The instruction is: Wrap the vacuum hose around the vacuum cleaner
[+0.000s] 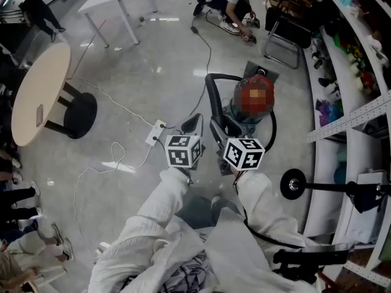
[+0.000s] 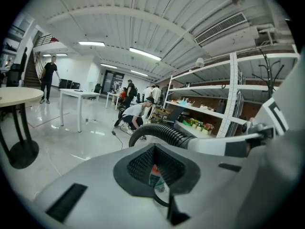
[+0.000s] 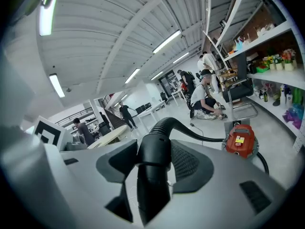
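Note:
The vacuum cleaner [image 1: 244, 116], a grey drum with a red top, stands on the floor just ahead of me; the right gripper view shows it [image 3: 240, 140] at the right. Its black ribbed hose [image 1: 211, 93] arcs up from the drum and down toward me. My right gripper [image 1: 221, 130] is shut on the hose's smooth black end [image 3: 152, 175], which stands upright between the pads [image 3: 190, 163]. My left gripper [image 1: 194, 124] hovers just left of it, shut [image 2: 155, 173], nothing clearly held. The left gripper view shows the hose [image 2: 159, 130] curving beyond its jaws.
A white power strip [image 1: 156, 131] and a loose white cable [image 1: 110, 157] lie on the floor to the left. Shelving [image 1: 354, 121] lines the right side, with a black stand [image 1: 293, 184] before it. A round table [image 1: 40, 93] stands left. A person [image 1: 229, 2] crouches by a chair [image 1: 290, 35].

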